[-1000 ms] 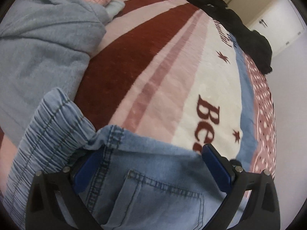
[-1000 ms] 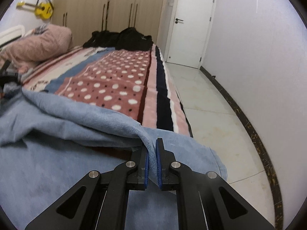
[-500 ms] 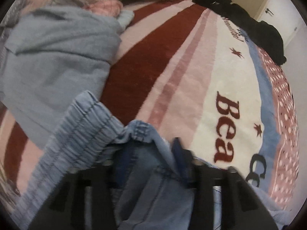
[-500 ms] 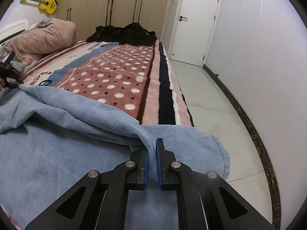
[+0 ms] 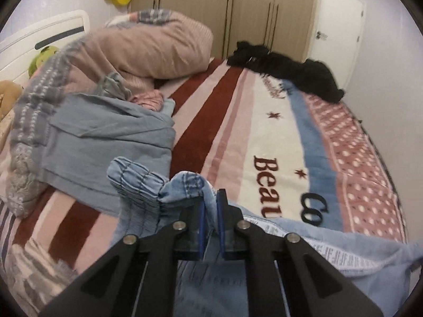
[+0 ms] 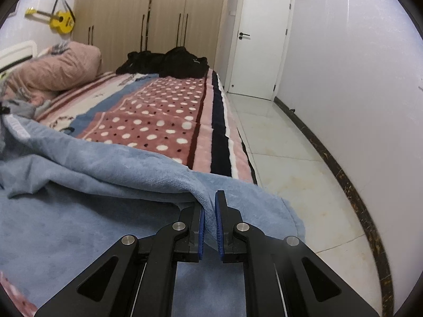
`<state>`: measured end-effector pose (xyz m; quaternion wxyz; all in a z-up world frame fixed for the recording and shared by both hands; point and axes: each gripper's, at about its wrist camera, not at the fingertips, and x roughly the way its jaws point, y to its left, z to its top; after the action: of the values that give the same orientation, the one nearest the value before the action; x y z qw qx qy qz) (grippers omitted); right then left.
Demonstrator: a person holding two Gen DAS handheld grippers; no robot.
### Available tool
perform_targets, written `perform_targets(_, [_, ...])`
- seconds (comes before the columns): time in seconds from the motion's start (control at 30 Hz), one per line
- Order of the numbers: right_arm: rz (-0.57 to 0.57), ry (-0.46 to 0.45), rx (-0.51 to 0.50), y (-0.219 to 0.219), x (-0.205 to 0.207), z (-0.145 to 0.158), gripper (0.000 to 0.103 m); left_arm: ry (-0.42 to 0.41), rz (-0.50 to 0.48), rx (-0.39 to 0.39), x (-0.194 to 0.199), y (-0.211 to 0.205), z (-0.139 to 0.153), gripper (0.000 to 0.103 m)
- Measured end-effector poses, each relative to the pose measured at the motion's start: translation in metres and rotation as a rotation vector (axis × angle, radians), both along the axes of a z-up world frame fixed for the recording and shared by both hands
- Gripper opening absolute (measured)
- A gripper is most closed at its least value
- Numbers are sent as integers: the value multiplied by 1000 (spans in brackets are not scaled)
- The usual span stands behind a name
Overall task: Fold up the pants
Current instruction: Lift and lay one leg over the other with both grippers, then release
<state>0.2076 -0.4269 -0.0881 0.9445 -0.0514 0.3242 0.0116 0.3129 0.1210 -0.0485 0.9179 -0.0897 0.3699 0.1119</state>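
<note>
Lifted now, left gripper (image 5: 210,220) and right gripper (image 6: 208,220) each pinch one pants (image 5: 185,185) edge.

Two wrist cameras looking low across the bed (image 5: 277,142)

Each is sitting close behind its own fingers, facing the wardrobe (image 6: 148,21); the right one is also taking in the door (image 6: 261,42) and floor. Both are sharing the black clothing (image 5: 288,71) and yellow guitar (image 6: 59,19).
</note>
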Motion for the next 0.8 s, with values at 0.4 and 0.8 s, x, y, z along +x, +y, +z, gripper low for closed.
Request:
perform_targets(0.4, [59, 42, -10, -3, -43, 11, 3, -117, -108, -28, -133, 8, 17, 6])
perform_targets(0.8, [86, 154, -52, -9, -77, -11, 3, 21, -150, -35, -186, 9, -43, 6])
